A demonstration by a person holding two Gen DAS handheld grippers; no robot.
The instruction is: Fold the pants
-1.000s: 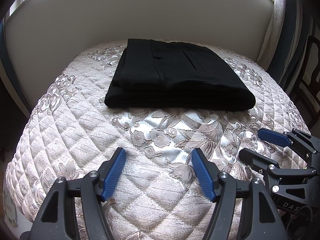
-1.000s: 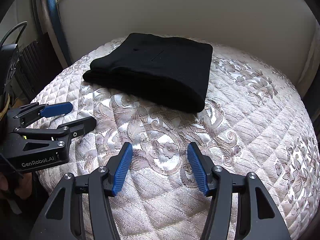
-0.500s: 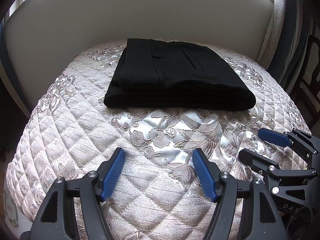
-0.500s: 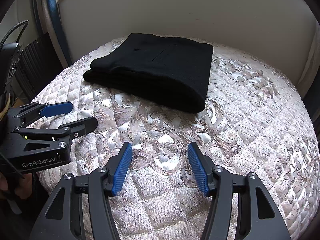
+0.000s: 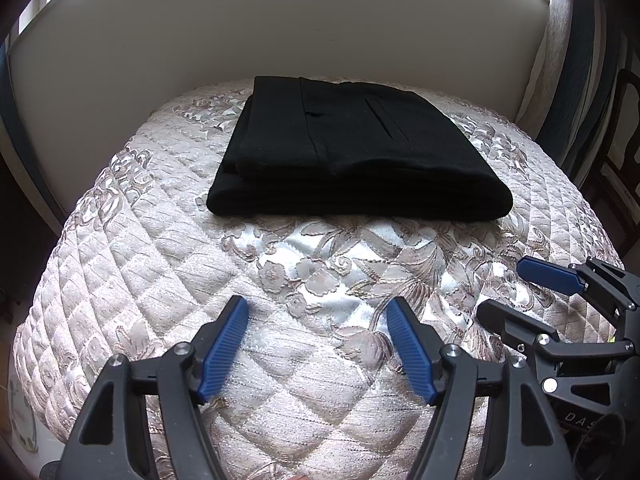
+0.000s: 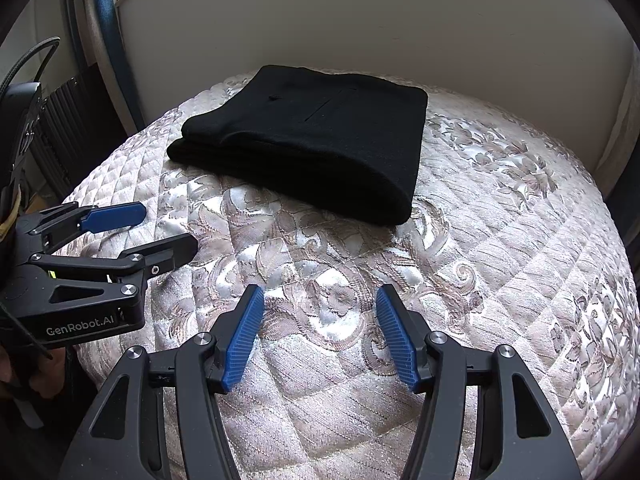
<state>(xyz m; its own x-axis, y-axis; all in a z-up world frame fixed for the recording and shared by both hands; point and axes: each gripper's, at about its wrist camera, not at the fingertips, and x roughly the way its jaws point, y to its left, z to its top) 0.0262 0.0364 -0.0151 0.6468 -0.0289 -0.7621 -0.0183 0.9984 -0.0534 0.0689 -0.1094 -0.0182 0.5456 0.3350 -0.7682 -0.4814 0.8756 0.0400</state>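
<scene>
Black pants (image 5: 356,156) lie folded into a flat rectangular stack on a quilted silver bedspread (image 5: 160,264), near the headboard. They also show in the right wrist view (image 6: 312,136). My left gripper (image 5: 318,316) is open and empty, hovering over the bedspread well short of the pants. My right gripper (image 6: 318,304) is open and empty too, also short of the pants. Each gripper shows in the other's view: the right one at the right edge (image 5: 516,292), the left one at the left edge (image 6: 156,232).
A beige padded headboard (image 5: 304,28) stands right behind the pants. Curtains (image 5: 576,60) and a dark wooden chair (image 5: 624,128) are at the right of the bed. A dark radiator-like unit (image 6: 68,128) stands at the bed's left side.
Almost nothing has moved; both grippers stay open and have drifted very slightly over the bedspread. The pants lie as before.
</scene>
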